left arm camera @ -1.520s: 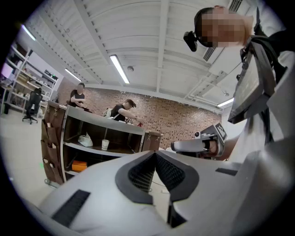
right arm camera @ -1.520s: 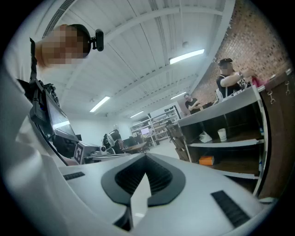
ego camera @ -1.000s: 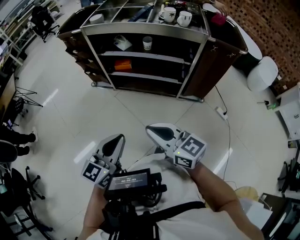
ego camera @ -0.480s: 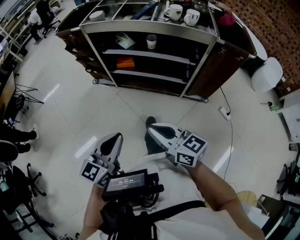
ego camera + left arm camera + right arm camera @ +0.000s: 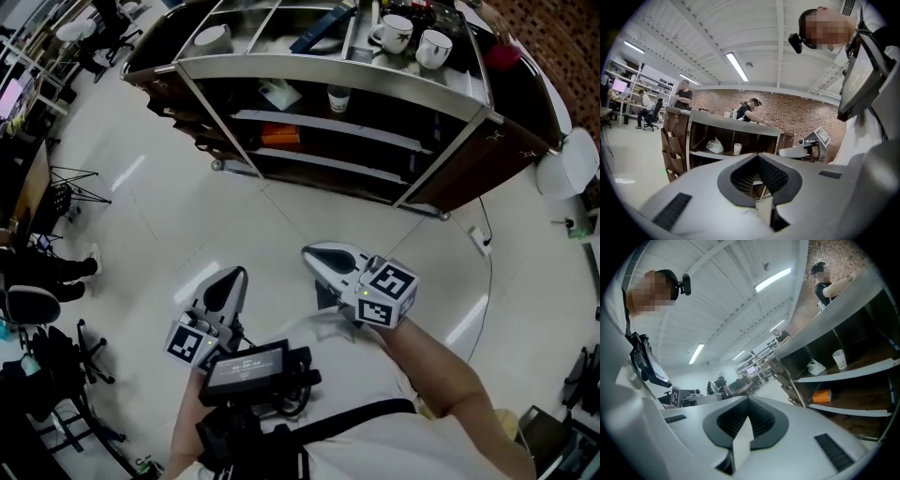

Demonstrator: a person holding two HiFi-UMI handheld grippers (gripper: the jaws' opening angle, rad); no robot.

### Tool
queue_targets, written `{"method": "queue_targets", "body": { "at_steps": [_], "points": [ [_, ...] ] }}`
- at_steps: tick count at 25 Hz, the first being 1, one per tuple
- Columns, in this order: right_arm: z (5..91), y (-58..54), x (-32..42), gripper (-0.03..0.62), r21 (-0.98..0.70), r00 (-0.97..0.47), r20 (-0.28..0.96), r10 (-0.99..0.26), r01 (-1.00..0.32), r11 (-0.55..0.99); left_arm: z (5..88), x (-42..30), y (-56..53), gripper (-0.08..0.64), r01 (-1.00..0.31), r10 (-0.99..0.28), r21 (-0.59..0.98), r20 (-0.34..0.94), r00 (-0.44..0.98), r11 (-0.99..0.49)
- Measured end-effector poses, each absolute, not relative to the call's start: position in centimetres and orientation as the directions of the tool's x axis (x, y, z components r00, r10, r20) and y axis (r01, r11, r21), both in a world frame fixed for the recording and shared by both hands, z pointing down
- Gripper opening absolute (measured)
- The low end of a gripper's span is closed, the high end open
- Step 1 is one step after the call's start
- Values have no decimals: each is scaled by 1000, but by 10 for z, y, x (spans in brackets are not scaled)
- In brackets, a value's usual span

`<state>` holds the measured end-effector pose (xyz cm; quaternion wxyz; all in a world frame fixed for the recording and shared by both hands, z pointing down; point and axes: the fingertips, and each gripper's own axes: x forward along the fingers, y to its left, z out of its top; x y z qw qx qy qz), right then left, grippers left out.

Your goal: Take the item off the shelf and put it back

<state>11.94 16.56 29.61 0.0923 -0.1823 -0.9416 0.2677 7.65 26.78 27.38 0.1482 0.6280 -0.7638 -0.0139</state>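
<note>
1. Shelf unit [image 5: 328, 67] sits larger and nearer than a second ago; both grippers have travelled toward it
2. Paper cup [image 5: 338, 97] on upper shelf, orange box [image 5: 281, 136] on the one below, both untouched; print too small to read
3. Left gripper [image 5: 234, 275] and right gripper [image 5: 310, 254] held forward side by side, well short of the shelves, jaws pressed together, nothing between

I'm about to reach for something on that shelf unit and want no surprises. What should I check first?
1. Left gripper empty: ok, jaws shut on nothing.
2. Right gripper empty: ok, likewise shut.
3. Jaws opened for a grasp: not ok.
4. Shelf unit within reach: not ok, open floor lies between.
5. Paper cup upright on its shelf: ok.
</note>
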Motion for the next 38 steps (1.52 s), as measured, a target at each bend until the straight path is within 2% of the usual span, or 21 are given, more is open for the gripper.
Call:
{"method": "queue_targets", "body": {
  "at_steps": [6, 13, 22, 26, 32, 38],
  "points": [
    [308, 116, 68, 6, -553, -926, 86, 368, 262, 791, 270, 20, 207, 9, -969, -967, 190, 229, -111, 156],
    [322, 68, 23, 6, -498, -939, 119, 323, 225, 837, 290, -34, 158, 9, -978, -957, 172, 281, -68, 120],
    [323, 41, -21, 6, -484, -935, 177, 307, 188, 854, 284, -131, 157, 9, -967, -954, 141, 246, -174, 212],
    [326, 41, -43, 6, -486, -941, 200, 272, 145, 862, 292, -149, 151, 9, -972, -961, 165, 250, -121, 165],
    [320, 32, -62, 6, -439, -962, 225, 153, 40, 898, 307, -152, 133, 9, -990, -949, 141, 310, 52, -8],
    [322, 25, -59, 6, -444, -968, 241, 72, -44, 895, 317, -170, 112, 9, -990, -954, 139, 293, 64, -24]
  ]
}}
